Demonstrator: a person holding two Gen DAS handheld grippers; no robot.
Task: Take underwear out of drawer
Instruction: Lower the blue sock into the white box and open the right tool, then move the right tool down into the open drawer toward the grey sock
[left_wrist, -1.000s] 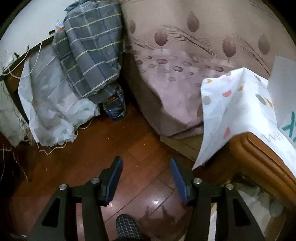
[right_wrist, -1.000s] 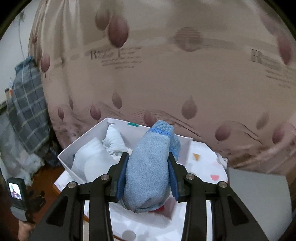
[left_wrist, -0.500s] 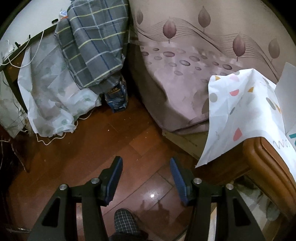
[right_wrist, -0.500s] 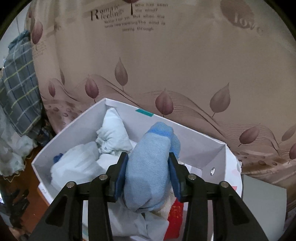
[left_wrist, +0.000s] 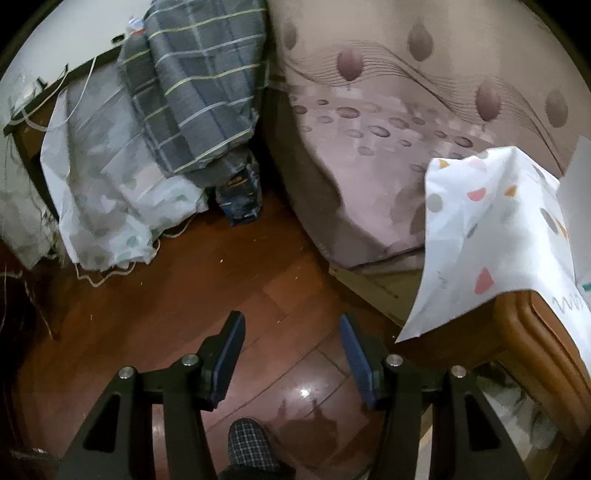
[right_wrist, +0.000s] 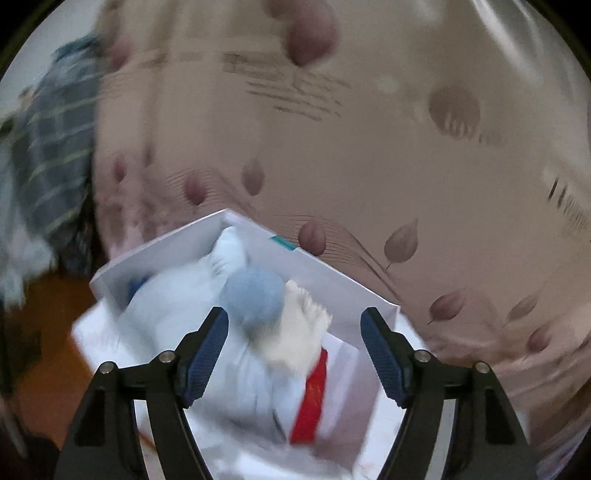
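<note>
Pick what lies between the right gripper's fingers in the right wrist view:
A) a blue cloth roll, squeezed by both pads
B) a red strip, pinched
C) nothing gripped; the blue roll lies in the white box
C: the right gripper stands open, its pads clear of the blue roll, which lies in the white box.

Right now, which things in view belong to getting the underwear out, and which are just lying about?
Belongs to the job:
- white box of folded clothes
- light blue bundle, lying in the box
- right gripper, jaws just opened, nothing between them

Just lying about:
- plaid cloth
- leaf-print curtain
- dotted cloth
- red item
</note>
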